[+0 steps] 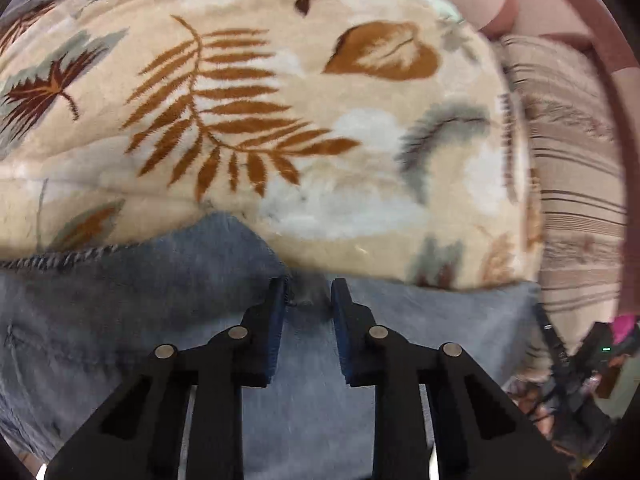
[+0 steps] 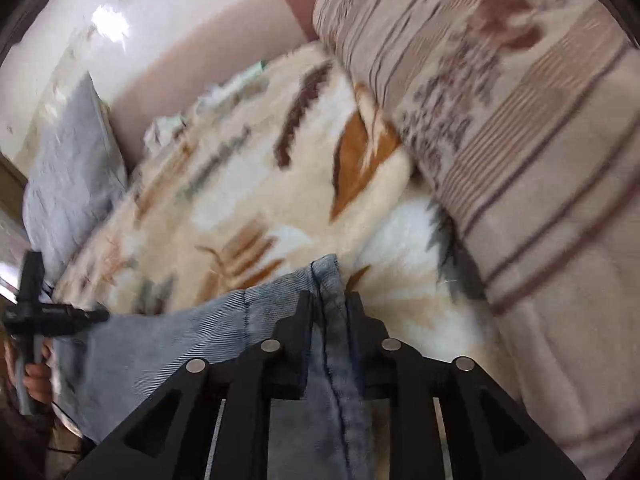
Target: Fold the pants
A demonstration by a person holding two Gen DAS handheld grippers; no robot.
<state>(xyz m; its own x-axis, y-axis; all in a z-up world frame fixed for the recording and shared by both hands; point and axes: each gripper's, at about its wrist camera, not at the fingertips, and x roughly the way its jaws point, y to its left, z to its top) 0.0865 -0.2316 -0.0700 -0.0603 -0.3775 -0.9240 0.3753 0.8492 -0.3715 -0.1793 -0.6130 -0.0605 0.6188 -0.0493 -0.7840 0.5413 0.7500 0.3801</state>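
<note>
Blue denim pants (image 1: 160,304) lie over a cream blanket with brown leaf prints (image 1: 240,100). My left gripper (image 1: 309,300) is at the pants' edge, its jaws closed on a bunched fold of denim between the pads. In the right wrist view the pants (image 2: 180,344) stretch leftward. My right gripper (image 2: 330,304) is shut on a seamed edge of the denim (image 2: 326,276), which runs back between the fingers. The left gripper (image 2: 52,316) shows at the far left, held in a hand.
A striped beige pillow (image 2: 520,140) lies to the right of the blanket; it also shows in the left wrist view (image 1: 576,168). A grey pillow (image 2: 72,184) leans at the back left against a pink and white wall (image 2: 180,40).
</note>
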